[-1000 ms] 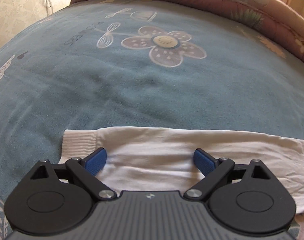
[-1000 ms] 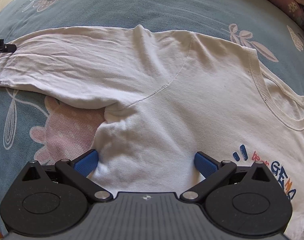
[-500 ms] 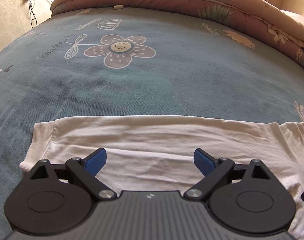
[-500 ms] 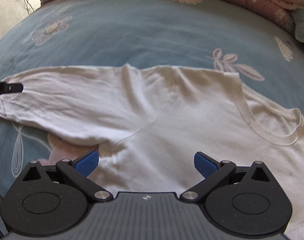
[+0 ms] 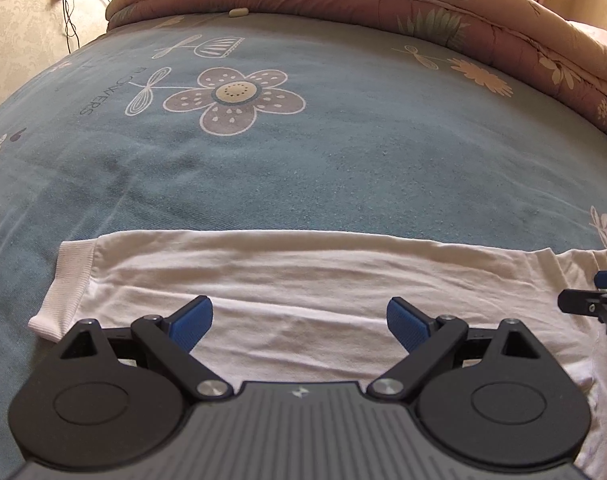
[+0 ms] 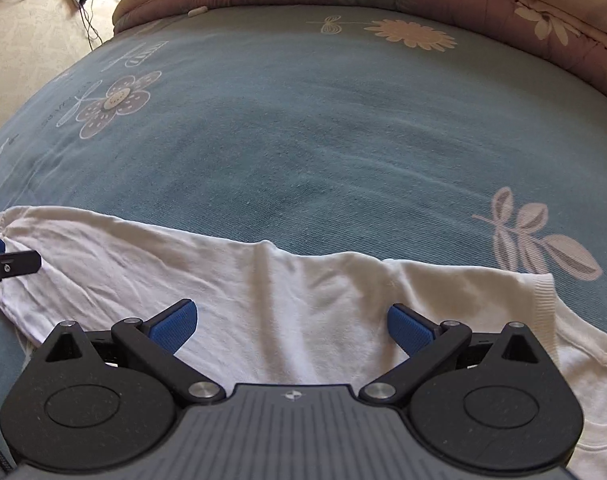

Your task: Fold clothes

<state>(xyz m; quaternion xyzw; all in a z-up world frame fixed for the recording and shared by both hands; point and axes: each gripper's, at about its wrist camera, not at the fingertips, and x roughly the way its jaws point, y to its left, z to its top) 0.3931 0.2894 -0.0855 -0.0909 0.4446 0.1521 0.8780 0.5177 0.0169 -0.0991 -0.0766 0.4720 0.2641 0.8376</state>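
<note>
On the blue bed (image 5: 303,168), the white shirt (image 5: 287,280) lies flat, its sleeve spread out to the left. Both the left gripper (image 5: 299,320) and the right gripper (image 6: 292,322) hang over it with jaws wide apart, holding nothing. If the jaws close on only 1 layer, or pinch the bed cover too, the fold could come out crooked and bunched.

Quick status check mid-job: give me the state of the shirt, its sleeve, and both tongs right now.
white shirt: lying flat on the blue bedsheet, lightly wrinkled, not yet folded.
sleeve: stretched out sideways, ribbed cuff flat on the sheet.
left tongs: open, over the sleeve, gripping nothing.
right tongs: open, over the shoulder area, gripping nothing.
quilt: bunched along the far edge of the bed.
</note>
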